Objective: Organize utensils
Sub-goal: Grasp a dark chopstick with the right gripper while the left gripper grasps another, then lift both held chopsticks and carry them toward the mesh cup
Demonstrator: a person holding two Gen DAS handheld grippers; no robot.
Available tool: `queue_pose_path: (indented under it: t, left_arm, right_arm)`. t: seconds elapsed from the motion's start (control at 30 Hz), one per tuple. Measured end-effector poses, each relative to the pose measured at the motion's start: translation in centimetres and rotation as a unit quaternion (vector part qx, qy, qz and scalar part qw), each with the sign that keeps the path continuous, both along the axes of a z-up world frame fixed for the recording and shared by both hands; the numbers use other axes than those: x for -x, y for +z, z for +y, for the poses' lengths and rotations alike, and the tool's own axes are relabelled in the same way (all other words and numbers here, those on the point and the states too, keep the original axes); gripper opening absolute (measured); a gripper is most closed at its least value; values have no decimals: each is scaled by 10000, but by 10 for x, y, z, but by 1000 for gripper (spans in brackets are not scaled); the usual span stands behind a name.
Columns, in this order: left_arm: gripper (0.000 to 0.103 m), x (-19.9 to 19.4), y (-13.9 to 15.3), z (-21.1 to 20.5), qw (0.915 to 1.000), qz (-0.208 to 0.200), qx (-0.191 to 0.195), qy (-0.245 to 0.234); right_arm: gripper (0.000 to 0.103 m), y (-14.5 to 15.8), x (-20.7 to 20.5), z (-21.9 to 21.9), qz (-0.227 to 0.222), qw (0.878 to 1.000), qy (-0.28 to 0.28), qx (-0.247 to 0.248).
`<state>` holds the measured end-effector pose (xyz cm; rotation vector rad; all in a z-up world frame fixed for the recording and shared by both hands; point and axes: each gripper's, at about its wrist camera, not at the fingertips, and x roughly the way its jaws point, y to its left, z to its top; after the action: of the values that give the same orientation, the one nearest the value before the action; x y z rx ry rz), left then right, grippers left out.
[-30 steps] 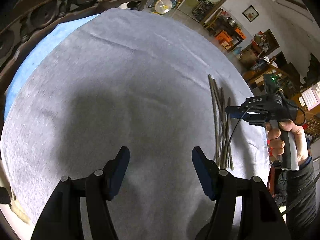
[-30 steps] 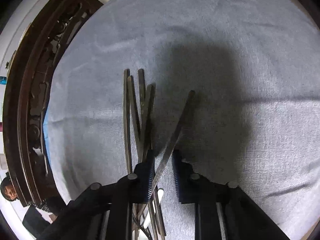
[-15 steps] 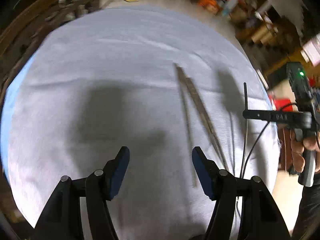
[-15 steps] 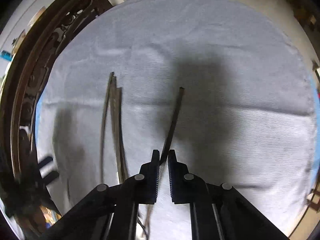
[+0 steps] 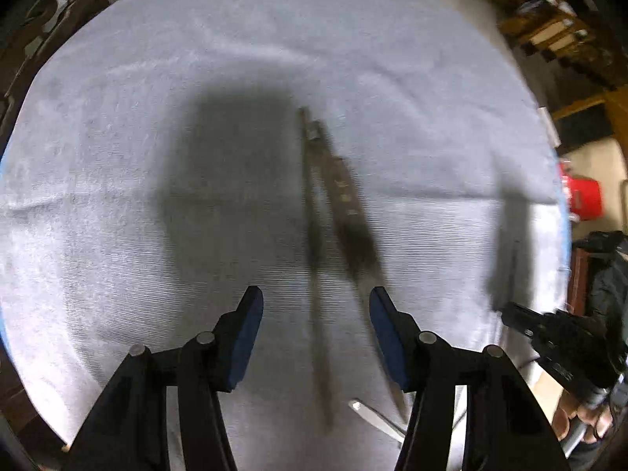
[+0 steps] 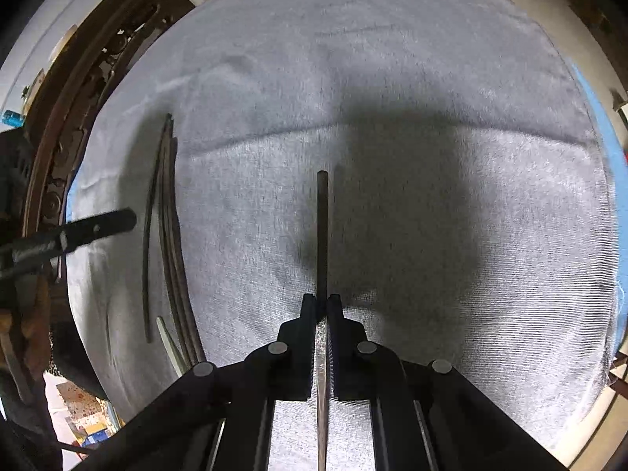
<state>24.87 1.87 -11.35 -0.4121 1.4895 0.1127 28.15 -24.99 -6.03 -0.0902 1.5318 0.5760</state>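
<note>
Several long dark utensils point(image 5: 337, 212) lie side by side on the grey tablecloth point(image 5: 157, 117); they show blurred in the left wrist view and at the left in the right wrist view point(image 6: 168, 235). My left gripper point(image 5: 314, 310) is open and empty, hovering just over their near ends. My right gripper point(image 6: 322, 302) is shut on one dark-handled utensil point(image 6: 322, 227), holding it above the cloth with the handle pointing straight ahead. The right gripper also shows at the right edge of the left wrist view point(image 5: 549, 333).
A carved dark wooden chair back point(image 6: 78, 98) curves along the table's left side. The table edge and cluttered shelves point(image 5: 557, 31) lie to the right. A red container point(image 5: 585, 200) stands beyond the right edge. The left gripper's finger point(image 6: 98, 227) reaches in from the left.
My right gripper closed on one utensil, lifted it out of the pile and carried it right. My left gripper swung right, over the remaining utensils.
</note>
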Motion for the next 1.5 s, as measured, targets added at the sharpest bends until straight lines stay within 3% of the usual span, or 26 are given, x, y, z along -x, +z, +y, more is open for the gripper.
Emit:
queue_pose_path:
  t: [0.07, 0.23, 0.3, 0.33, 0.6, 0.7, 0.87, 0.97, 1.1, 1.23, 1.37, 1.5]
  left_arm:
    - [38, -3, -11, 0, 9997, 227, -88, -5]
    - [29, -22, -12, -6, 9982, 441, -370, -142]
    - [10, -28, -11, -7, 9971, 529, -490, -239]
    - [6, -31, -12, -8, 9961, 576, -578, -336]
    - [6, 5, -14, 24, 9872, 1051, -760, -927]
    - [10, 6, -14, 32, 9881, 1127, -673, -799]
    - [5, -1, -13, 21, 9853, 993, -968, -1002]
    - [5, 10, -11, 20, 9880, 967, -847, -851]
    - [5, 49, -6, 46, 9956, 718, -372, -472]
    - [5, 89, 12, 71, 9998, 203, 2, -41]
    - [5, 133, 31, 88, 9977, -397, 397, 389]
    - [5, 163, 41, 92, 9932, -714, 620, 674]
  right_arm:
    - [6, -4, 0, 2, 31, 10000, 31, -25]
    - [6, -8, 3, -4, 86, 9999, 69, -40]
    - [6, -8, 5, -3, 91, 9998, 151, 53]
    - [6, -8, 5, -1, 95, 9996, 218, 134]
    - [7, -12, 13, 34, 146, 9902, 970, 995]
    - [9, -14, 13, 42, 226, 9859, 1089, 1250]
    - [7, -21, 15, 73, 158, 9767, 1186, 1781]
    - [6, -22, 21, 80, 90, 9742, 1119, 1957]
    - [6, -16, 33, 71, 156, 9860, 765, 1473]
    - [6, -3, 50, 43, 51, 9946, 405, 958]
    - [6, 15, 73, 19, -159, 9992, -18, 373]
    - [6, 32, 96, -4, -370, 9989, -274, -63]
